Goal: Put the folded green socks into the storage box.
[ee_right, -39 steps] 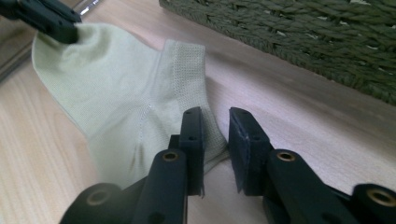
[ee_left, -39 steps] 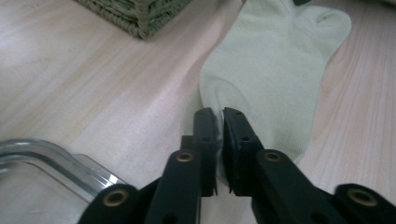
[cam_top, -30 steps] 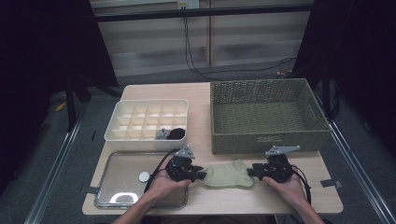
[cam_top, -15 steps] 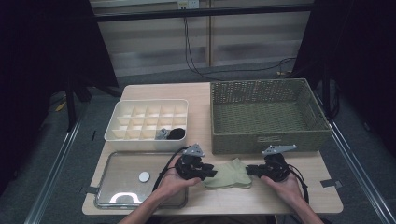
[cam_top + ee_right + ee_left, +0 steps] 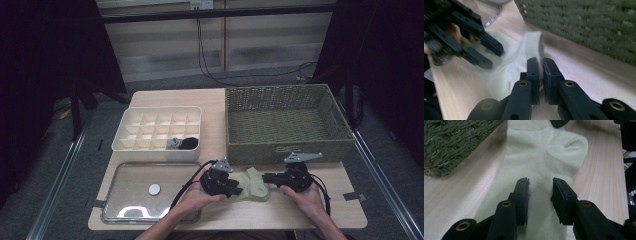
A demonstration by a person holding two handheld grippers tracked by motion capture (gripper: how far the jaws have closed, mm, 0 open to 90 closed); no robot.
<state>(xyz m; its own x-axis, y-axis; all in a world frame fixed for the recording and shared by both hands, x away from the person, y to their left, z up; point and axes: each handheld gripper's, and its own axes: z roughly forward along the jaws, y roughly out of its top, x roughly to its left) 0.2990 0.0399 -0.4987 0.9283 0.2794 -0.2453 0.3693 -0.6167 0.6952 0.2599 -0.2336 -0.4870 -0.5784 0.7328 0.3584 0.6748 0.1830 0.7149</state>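
1. Pale sock (image 5: 252,184) flat on table's near edge, just in front of green basket (image 5: 285,120).
2. Left gripper (image 5: 540,192) jaws apart over sock.
3. Right gripper (image 5: 541,70) clamped on sock's cuff edge.

Lit evenly from above, with the table (image 5: 280,210) bright against black surroundings. Faint glare on the metal tray (image 5: 125,212). Sharp on the pale sock (image 5: 541,152) in the left gripper view, soft shadow beside the wicker basket (image 5: 454,142). Smeared by motion blur across the right gripper view, the basket weave and the far left gripper (image 5: 490,56) indistinct.
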